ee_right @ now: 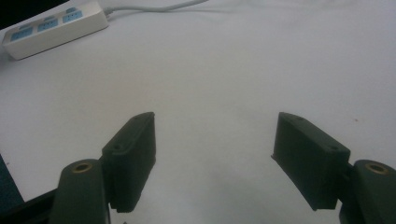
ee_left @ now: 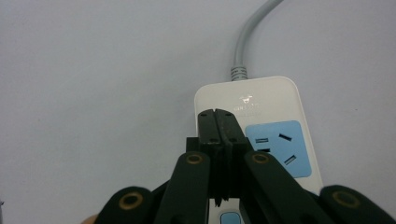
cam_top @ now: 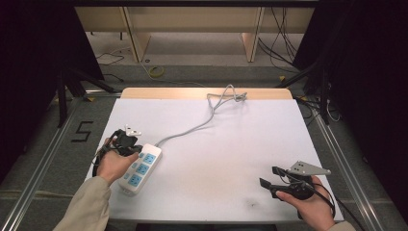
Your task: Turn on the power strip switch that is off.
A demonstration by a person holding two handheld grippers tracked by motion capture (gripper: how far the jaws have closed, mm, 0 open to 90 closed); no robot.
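Jaws of your left hand-held gripper [ee_left: 217, 122] are pressing together over the rigid power strip [cam_top: 140, 167]; your right hand-held gripper [ee_right: 215, 158] is gaping apart. Grip its long sides; its cable [cam_top: 192, 127] will be dragging.

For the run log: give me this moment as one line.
left gripper: shut, over power strip | right gripper: open, empty, over bare table | strip cable: trails to far edge

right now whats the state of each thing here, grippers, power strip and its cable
left gripper: jaws shut together, empty, over the power strip's cable end
right gripper: jaws wide open, empty, above bare table
power strip: flat on the table, the sockets in view have nothing plugged in
cable: attached to the strip, runs slack to a loose bundle at the far edge
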